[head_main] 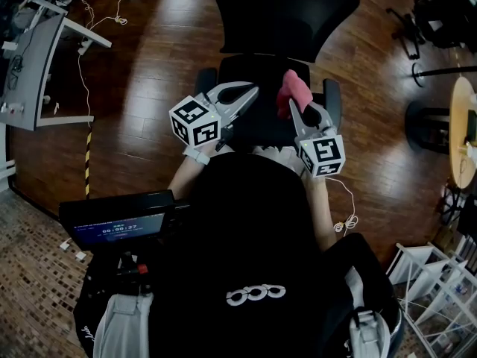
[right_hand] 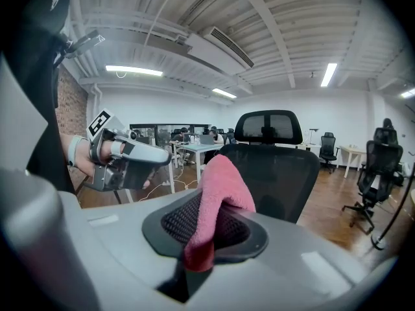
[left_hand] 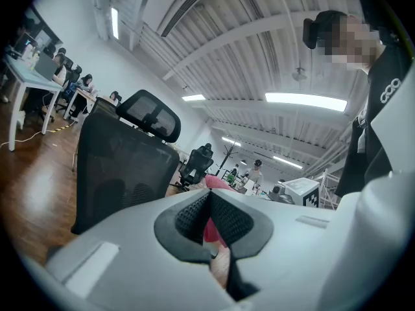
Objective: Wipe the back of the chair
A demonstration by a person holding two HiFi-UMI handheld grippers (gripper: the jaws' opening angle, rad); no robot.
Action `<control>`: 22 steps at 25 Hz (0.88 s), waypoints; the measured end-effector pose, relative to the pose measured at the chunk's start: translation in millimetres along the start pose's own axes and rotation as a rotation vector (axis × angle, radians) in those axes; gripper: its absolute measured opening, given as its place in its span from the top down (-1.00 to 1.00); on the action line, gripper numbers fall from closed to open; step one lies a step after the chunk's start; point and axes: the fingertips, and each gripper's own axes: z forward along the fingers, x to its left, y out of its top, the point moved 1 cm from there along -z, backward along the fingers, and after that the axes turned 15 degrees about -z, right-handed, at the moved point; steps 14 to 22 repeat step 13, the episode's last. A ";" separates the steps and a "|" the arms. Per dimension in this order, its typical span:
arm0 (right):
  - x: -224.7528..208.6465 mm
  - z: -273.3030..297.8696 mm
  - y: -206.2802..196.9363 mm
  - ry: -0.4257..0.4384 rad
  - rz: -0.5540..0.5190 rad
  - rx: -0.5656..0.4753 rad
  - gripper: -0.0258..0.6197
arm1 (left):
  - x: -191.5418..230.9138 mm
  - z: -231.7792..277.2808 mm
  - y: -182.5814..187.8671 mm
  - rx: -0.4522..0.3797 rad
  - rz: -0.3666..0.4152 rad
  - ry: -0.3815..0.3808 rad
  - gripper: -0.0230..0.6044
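Right tongs were clamped on a pink cloth; cloth pinched between the two pads, its upper part bunched above the tips, a short end hanging below them. Left tongs were closed, pads meeting at the tips with nothing gripped; the pink seen through the slit under the tips lay beyond them, not in them.

In the head view both tongs were held out in front of the person over the seat of a black mesh office chair; left tongs at the left, right tongs at the right, tips near each other but apart; each carried its marker cube at the end toward the person. The chair's back stood beyond the seat, its front toward the person; the cloth was over the right part of the seat, short of the back and apart from it.

In the right gripper view the back rose upright behind the cloth, headrest on top; the left tongs showed at the left of that view, held in a hand. The chair stood on a dark wooden floor; white cables trailed on the floor at the left, near a grey surface.
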 end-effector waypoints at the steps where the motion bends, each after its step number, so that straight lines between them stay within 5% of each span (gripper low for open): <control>1: 0.7 0.0 -0.2 0.002 0.000 0.001 0.80 | 0.2 -0.2 -0.2 0.001 -0.002 0.000 0.96; 22: 5.1 -2.3 -2.6 0.013 0.009 0.013 0.80 | -0.6 1.3 -5.5 0.014 -0.015 0.002 0.96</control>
